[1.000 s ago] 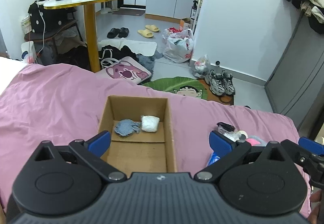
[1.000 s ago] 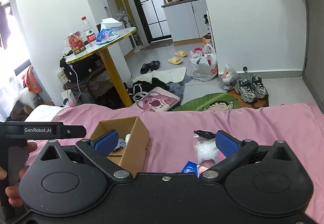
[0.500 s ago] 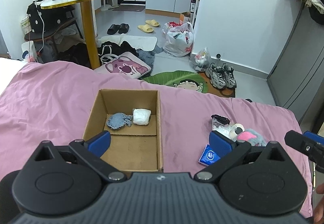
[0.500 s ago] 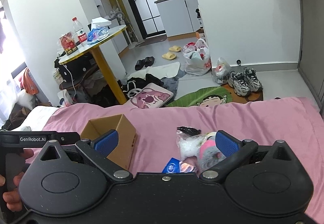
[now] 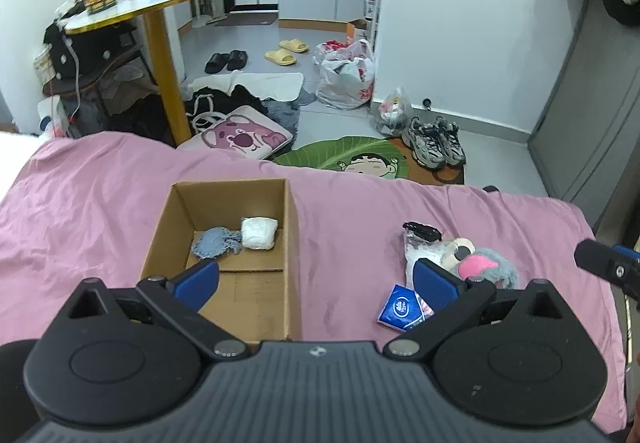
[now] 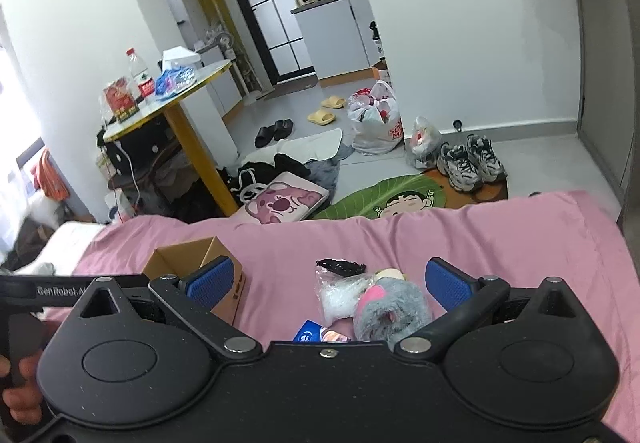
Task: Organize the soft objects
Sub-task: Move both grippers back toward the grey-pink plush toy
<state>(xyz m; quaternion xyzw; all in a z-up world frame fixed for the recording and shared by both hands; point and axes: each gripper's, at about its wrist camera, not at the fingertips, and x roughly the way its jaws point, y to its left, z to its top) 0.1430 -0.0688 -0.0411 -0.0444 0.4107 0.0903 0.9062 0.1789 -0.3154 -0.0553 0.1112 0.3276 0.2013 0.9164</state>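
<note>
A cardboard box (image 5: 294, 255) (image 6: 234, 289) lies on the pink bed cover. Inside it rest a grey-blue knitted cloth (image 5: 214, 243) and a white soft bundle (image 5: 259, 233). To its right sits a small heap: a grey and pink plush (image 5: 486, 269) (image 6: 390, 309), a clear bag with white stuffing and a black clip (image 5: 418, 243) (image 6: 340, 293), and a blue tissue pack (image 5: 402, 309) (image 6: 306, 335). My left gripper (image 5: 316, 283) hangs open above the box's near right edge. My right gripper (image 6: 328, 283) stands open just above the heap, holding nothing.
The pink bed cover (image 5: 80, 203) ends at the far edge. Beyond it, the floor holds a pink bear cushion (image 5: 240, 137), a green leaf mat (image 5: 344, 157), sneakers (image 5: 434, 143), plastic bags (image 5: 346, 77) and a yellow-legged round table (image 5: 160, 43). A hand (image 6: 16, 383) holds the left tool.
Both grippers have drawn back and risen, so the box and the heap show more fully. The right gripper has shifted rightward over the plush heap. Both stayed open.
</note>
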